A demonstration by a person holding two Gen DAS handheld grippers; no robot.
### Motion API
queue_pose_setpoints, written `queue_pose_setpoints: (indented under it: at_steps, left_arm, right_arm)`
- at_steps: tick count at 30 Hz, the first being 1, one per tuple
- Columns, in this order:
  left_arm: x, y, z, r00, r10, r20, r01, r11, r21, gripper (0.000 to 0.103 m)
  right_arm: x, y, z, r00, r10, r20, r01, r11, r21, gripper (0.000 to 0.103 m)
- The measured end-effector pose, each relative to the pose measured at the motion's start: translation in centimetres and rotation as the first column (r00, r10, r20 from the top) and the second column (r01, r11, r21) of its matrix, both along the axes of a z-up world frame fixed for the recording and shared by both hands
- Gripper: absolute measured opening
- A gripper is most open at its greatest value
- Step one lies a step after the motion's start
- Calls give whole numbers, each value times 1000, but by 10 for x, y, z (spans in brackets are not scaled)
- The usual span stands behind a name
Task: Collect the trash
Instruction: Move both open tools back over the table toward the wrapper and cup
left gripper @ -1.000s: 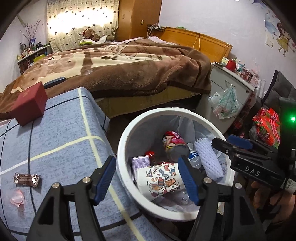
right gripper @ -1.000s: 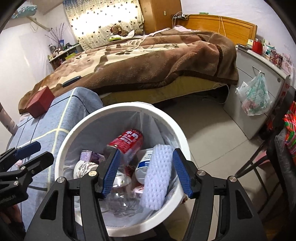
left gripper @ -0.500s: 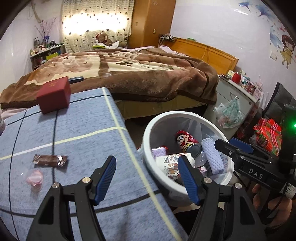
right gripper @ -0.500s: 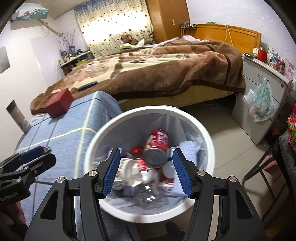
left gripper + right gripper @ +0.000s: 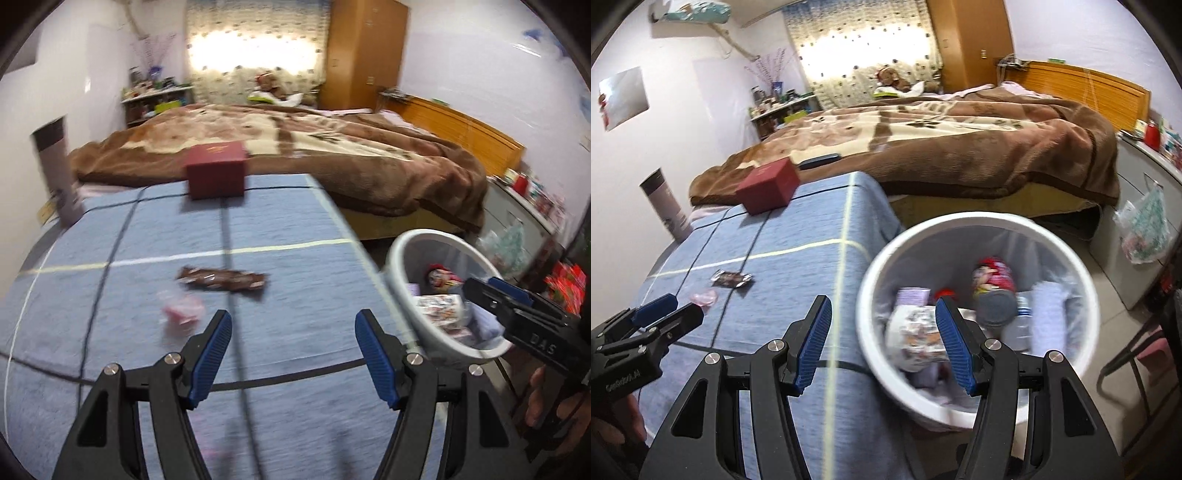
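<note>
1. Far left of the blue checked desk (image 5: 295,229): a tall grey-and-white cylinder (image 5: 666,206) stands upright at the edge. It looks like a flask and not like trash.
2. Left gripper (image 5: 293,354): jaws stand partly open with nothing between the blue pads. Over the last second its view has swung off the white waste bin (image 5: 402,258), which then sat between the pads, and onto the desk top. The picture is blurred by this motion.
3. Remaining trash: a brown snack wrapper (image 5: 221,279) lies flat in mid-desk, with a small pink wrapper (image 5: 183,308) just beside it on the near left. Both lie ahead of the left gripper, untouched, and well apart from the bin.
4. A red box (image 5: 216,173) sits at the far edge of the desk, near the bed (image 5: 332,147). Whether it counts as trash cannot be told.
5. Right gripper (image 5: 882,343): jaws wide open and empty. It has drifted leftward too, so its right pad now overlaps the bin's left rim in view.
6. Bin, right of the desk on the floor: it already holds a red can (image 5: 995,280), a patterned paper cup (image 5: 916,332) and other items.
7. Judgement: a deposit appears complete and the next pick is beginning. The two wrappers are the likely targets. Being thin and flat, they may slip from the pads.
</note>
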State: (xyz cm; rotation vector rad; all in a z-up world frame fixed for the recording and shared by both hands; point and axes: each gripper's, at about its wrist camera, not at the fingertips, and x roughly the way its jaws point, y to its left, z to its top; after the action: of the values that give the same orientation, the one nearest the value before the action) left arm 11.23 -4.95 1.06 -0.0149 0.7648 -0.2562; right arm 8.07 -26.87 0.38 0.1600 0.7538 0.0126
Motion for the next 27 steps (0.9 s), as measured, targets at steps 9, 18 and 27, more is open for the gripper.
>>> queue_pose_setpoints:
  at_steps: [9, 18, 27]
  left_arm:
    - [14, 62, -18, 991, 132, -32, -133, 991, -9, 72]
    - [39, 77, -39, 989, 123, -84, -123, 992, 5, 72]
    - [74, 79, -52, 986, 119, -115, -117, 993, 28, 72]
  right_arm:
    - [21, 46, -7, 993, 119, -26, -120, 993, -13, 60]
    - [48, 76, -15, 979, 194, -67, -198, 979, -59, 60]
    - [70, 96, -20, 969, 224, -99, -232, 970, -73, 60]
